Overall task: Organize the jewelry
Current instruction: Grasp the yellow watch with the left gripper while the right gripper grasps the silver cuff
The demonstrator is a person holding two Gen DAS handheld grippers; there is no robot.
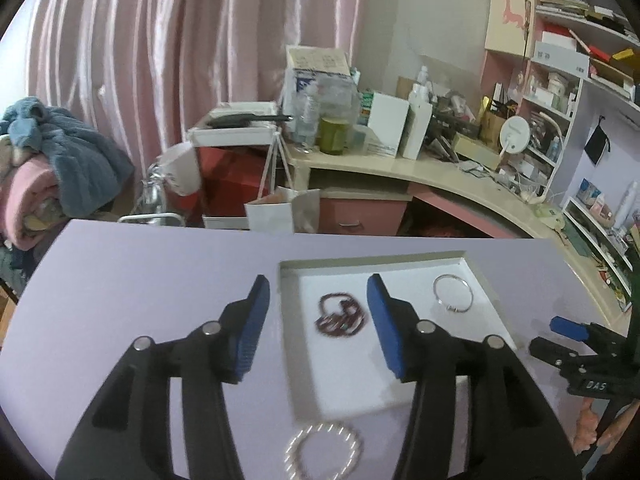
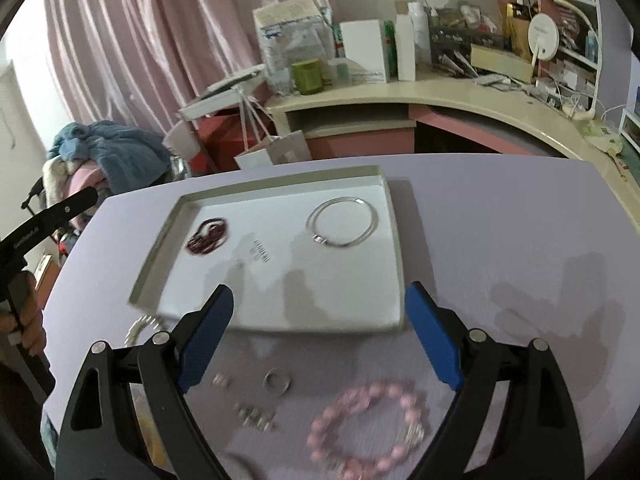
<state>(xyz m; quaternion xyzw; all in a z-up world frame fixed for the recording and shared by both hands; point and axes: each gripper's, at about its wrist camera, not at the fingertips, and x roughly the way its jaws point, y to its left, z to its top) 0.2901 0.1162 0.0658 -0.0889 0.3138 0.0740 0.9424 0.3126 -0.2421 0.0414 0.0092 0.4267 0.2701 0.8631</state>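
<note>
Two handheld claws are seen poised over a lavender table [image 2: 500,240] where jewelry is laid out around a shallow white tray [image 2: 390,216]. The left claw [image 1: 318,320] is held with its blue-padded fingers [image 1: 251,326] spread wide apart and nothing between them, above the near left part of the tray. The right claw [image 2: 320,338] is likewise spread apart and empty, hanging over the tray's near edge; in the left wrist view it is seen at the far right [image 1: 560,338], just beside the tray.

Inside the tray, a dark red beaded bracelet [image 2: 207,235] is bunched up at the left, and a thin silver bangle [image 2: 342,222] lies flat at the right, well apart from it. Between them, some small silver pieces [image 2: 260,254] are blurred and cannot be identified.

On the table, in front of the tray, a pink beaded bracelet [image 2: 366,424] with a silver charm lies between the right claw's fingers. A silver ring [image 2: 277,381] lies near it to the left, with small silver pieces [image 2: 254,414], perhaps earrings, scattered beside it. A white pearl-like bracelet [image 1: 323,455] rests just outside the tray's near left corner, between the left claw's fingers in the left wrist view.

Behind the table, a cluttered desk [image 1: 420,168], pink shelves [image 1: 560,80] and a pink curtain [image 1: 160,48] are visible.
</note>
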